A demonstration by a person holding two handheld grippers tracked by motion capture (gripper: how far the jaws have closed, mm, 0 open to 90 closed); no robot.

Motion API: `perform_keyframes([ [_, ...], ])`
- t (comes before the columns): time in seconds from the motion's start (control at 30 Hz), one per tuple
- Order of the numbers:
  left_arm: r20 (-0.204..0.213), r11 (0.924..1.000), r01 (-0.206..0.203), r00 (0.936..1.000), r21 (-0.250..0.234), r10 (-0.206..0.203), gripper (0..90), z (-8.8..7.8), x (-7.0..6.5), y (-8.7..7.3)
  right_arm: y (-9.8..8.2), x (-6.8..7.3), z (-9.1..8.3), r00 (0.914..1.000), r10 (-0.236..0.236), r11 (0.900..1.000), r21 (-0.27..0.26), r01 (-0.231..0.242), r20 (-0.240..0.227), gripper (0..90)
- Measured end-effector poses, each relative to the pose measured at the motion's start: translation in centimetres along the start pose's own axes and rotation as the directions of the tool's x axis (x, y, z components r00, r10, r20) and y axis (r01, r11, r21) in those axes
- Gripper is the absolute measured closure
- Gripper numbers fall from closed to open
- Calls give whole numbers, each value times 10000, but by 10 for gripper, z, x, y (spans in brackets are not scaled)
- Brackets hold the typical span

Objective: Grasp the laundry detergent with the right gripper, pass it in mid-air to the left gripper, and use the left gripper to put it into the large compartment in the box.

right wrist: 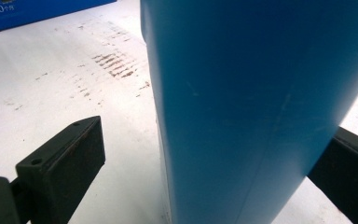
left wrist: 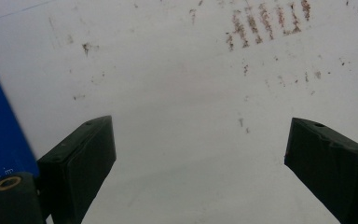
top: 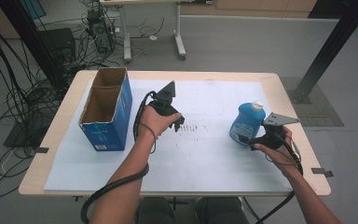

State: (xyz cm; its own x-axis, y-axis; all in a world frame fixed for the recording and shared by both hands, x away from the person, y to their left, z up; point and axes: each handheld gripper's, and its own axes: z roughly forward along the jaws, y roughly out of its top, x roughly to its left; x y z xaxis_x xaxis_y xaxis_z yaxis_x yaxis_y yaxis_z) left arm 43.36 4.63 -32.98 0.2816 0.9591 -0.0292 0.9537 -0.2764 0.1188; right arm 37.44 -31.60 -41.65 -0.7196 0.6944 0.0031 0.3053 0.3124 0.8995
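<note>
- Blue plastic bottle with white cap (top: 247, 122) stands upright between your right gripper's (top: 251, 138) spread jaws, ungripped.
- Your left gripper (left wrist: 200, 154) gapes wide, empty, beside the blue cardboard box (top: 106, 108).

The worktop (top: 46, 154) shows a pale wood rim around a white sheet (top: 214, 158), and near the middle of that sheet lie short brown scuff streaks (top: 193, 127) in rows. Left of the streaks, the cardboard box (top: 107, 133) is bright blue outside with small white print, and plain brown inside and on its flaps. Right of the streaks, the bottle (top: 246, 122) is a lighter, glossy blue with a white cap. The left hand-held gripper (top: 179, 125) and the right hand-held gripper (top: 244, 139) are both black; the right carries a grey three-cornered plate. Their cables are black. The floor (top: 242, 46) beyond the worktop is grey.
</note>
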Motion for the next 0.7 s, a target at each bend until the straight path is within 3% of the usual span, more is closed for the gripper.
perform_keyframes([
  [0.3,25,10000,17,10000,-11,-17,91,0,0,-1,-1,0,0,10000,-27,10000,50,27,-22,48],
  [0.7,49,10000,-69,10000,-29,69,91,0,-2,0,-5,-3,3,9999,134,9997,217,-132,-77,229],
])
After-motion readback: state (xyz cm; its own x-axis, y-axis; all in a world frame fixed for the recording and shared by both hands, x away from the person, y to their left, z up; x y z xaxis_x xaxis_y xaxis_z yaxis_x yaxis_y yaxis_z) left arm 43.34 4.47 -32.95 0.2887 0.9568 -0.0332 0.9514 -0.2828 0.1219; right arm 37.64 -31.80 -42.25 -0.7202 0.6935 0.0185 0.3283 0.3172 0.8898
